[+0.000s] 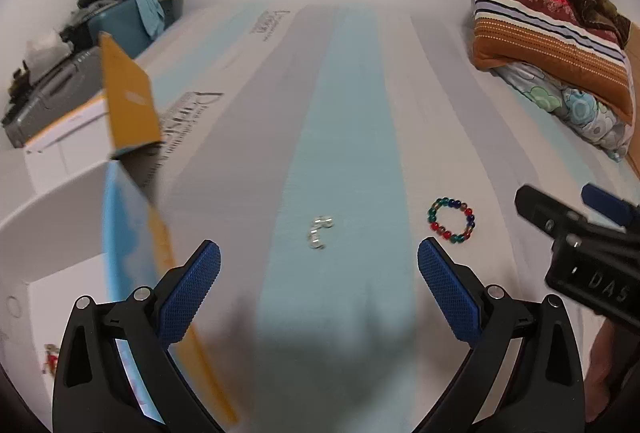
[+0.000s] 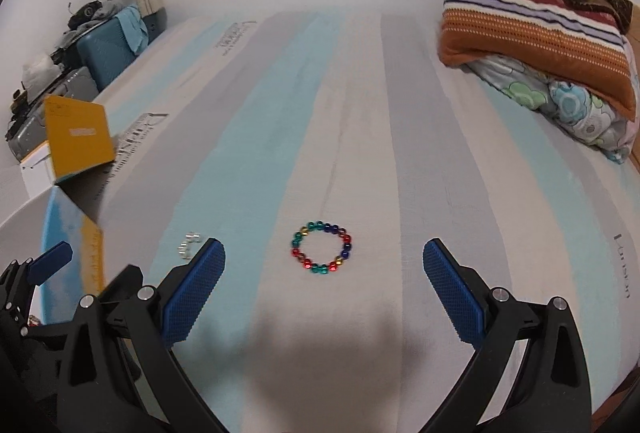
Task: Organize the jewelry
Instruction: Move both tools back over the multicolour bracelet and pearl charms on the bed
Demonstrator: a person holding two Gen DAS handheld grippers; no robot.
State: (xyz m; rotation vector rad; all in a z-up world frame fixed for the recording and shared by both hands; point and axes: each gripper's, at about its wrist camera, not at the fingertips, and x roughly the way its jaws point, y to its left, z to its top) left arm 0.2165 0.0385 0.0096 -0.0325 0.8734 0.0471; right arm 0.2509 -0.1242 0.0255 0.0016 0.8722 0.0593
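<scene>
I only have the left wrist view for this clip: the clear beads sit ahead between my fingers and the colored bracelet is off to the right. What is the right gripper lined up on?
Observer: In the right wrist view the colored bead bracelet lies flat on the striped bedsheet, ahead of and between the open right gripper fingers, untouched.
Operator: Is that bracelet a closed loop?
Observer: Yes, a full ring of red, green, blue and amber beads with no gap visible.
Operator: Where are the clear beads from that side?
Observer: The clear beads sit just beyond the right gripper's left fingertip, on a light blue stripe.
Operator: And my gripper?
Observer: The left gripper is open and empty; one of its blue fingers shows at the right wrist view's left edge.
</scene>
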